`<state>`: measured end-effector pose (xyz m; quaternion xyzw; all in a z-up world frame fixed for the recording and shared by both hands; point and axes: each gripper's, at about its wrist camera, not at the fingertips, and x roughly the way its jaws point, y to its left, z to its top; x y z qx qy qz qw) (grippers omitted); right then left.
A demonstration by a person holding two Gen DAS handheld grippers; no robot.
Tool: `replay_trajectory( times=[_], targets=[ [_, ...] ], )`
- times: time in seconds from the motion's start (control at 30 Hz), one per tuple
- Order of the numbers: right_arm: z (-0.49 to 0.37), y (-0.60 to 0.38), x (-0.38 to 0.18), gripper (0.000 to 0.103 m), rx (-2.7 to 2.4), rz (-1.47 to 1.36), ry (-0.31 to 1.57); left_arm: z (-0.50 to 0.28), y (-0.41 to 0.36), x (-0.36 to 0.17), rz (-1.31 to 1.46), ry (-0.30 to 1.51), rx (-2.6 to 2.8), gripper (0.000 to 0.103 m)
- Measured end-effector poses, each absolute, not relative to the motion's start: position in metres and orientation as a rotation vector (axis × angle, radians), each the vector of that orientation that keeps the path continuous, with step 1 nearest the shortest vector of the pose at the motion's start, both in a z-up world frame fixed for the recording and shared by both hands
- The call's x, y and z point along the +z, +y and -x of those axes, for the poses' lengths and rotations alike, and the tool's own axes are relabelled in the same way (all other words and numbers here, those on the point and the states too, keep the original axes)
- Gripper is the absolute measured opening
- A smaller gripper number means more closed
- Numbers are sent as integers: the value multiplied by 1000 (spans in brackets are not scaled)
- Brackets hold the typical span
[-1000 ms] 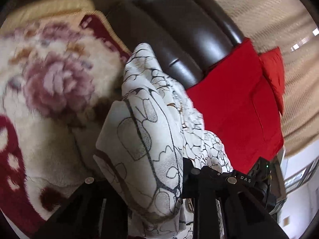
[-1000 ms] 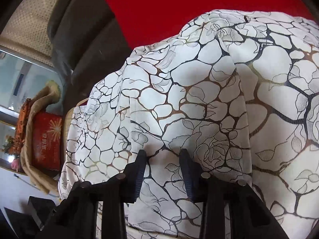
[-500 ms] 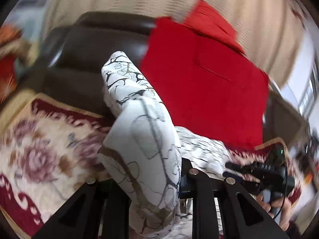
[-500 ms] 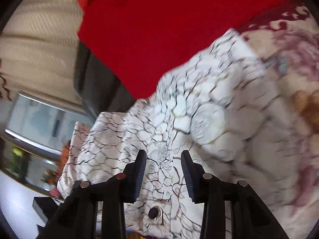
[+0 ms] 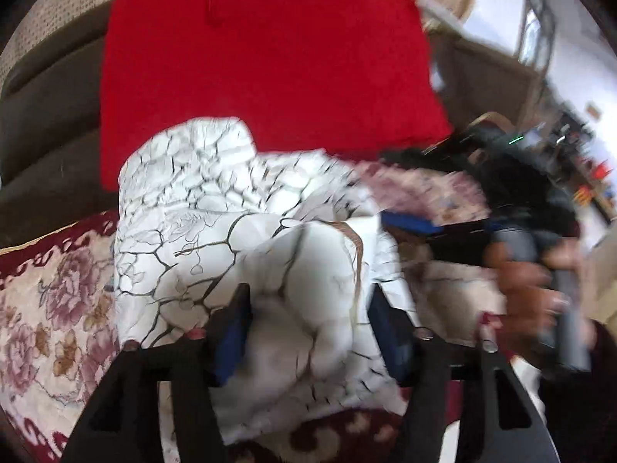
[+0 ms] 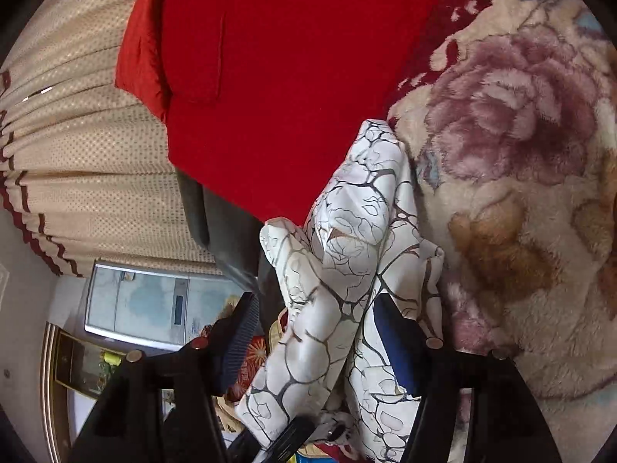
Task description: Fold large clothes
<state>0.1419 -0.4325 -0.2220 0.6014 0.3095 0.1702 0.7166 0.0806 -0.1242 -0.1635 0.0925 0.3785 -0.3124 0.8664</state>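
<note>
**white crackle-print garment bunched between both grippers over the floral blanket**

while the left wrist view is smeared by motion blur, it alone shows the right gripper [image 5: 401, 223] from outside, reaching in from the right with a hand [image 5: 540, 293] wrapped round its handle. the left gripper [image 5: 308, 328] has its jaws spread wide, and a thick wad of the garment [image 5: 216, 231] fills the gap between them; whether the pads press the cloth cannot be told through the blur.

the right wrist view is sharp. there the right gripper [image 6: 312, 332] also stands with jaws apart, a folded band of the garment [image 6: 347, 270] running between them, lying against the right pad and clear of the left one. only this view shows the curtain [image 6: 85, 146] and a window [image 6: 154, 308] off to the left.

the garment's long axis runs away from the right camera, its far tip touching the edge of the red cushion [image 6: 293, 77]. in the left view the bundle spreads leftward over the floral blanket [image 5: 50, 308], its upper edge against the red cushion [image 5: 262, 61].

bare blanket [image 6: 520, 177] lies to the right of the cloth in the right view, and to the left of it in the left view.
</note>
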Motion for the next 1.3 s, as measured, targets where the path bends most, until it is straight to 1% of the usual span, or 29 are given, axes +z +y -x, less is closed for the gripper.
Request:
replay_trajectory(
  times=[0.03, 0.13, 0.17, 0.2, 0.27, 0.37, 0.47, 0.53, 0.63, 0.7, 0.77, 0.93, 1.07, 1.13, 1.2, 1.27, 1.3],
  targets=[
    [-146, -428, -220, 66, 387, -1320, 697, -74, -111, -154, -159, 771, -690, 65],
    [-158, -409, -210, 69, 399, -1269, 754, -66, -69, -133, -71, 708, -753, 73],
    [-165, -401, -205, 71, 384, -1230, 784, -74, -57, -126, -59, 690, -714, 80],
    [-170, -395, -202, 79, 367, -1195, 806, -80, -45, -125, -50, 682, -661, 81],
    [-182, -383, -194, 80, 330, -1129, 846, -98, -16, -136, 0, 720, -547, 81],
    [-206, -361, -178, 82, 227, -993, 932, -130, 13, -172, 98, 857, -436, 80],
    [-226, -344, -158, 82, 142, -785, 984, -140, 18, -200, 159, 912, -443, 80],
    [-229, -352, -154, 82, 83, -740, 996, -136, 13, -207, 159, 920, -483, 80],
    [-226, -368, -146, 82, 1, -755, 951, -131, 3, -208, 125, 892, -555, 77],
    [-219, -379, -146, 82, 2, -800, 923, -134, -1, -209, 130, 889, -605, 70],
    [-223, -383, -157, 82, 49, -864, 944, -141, -2, -213, 145, 909, -636, 68],
    [-246, -348, -174, 83, 140, -861, 1019, -136, -4, -208, 131, 891, -639, 67],
    [-261, -302, -161, 84, 244, -783, 1017, -134, -8, -206, 131, 889, -636, 67],
    [-266, -285, -157, 87, 271, -742, 1009, -133, -11, -206, 132, 887, -636, 67],
    [-271, -279, -164, 90, 228, -709, 1041, -132, -14, -203, 130, 884, -638, 67],
    [-281, -273, -178, 89, 185, -667, 1096, -131, -15, -204, 129, 888, -638, 67],
    [-284, -273, -186, 82, 176, -640, 1116, -129, -14, -205, 129, 887, -637, 67]
  ],
)
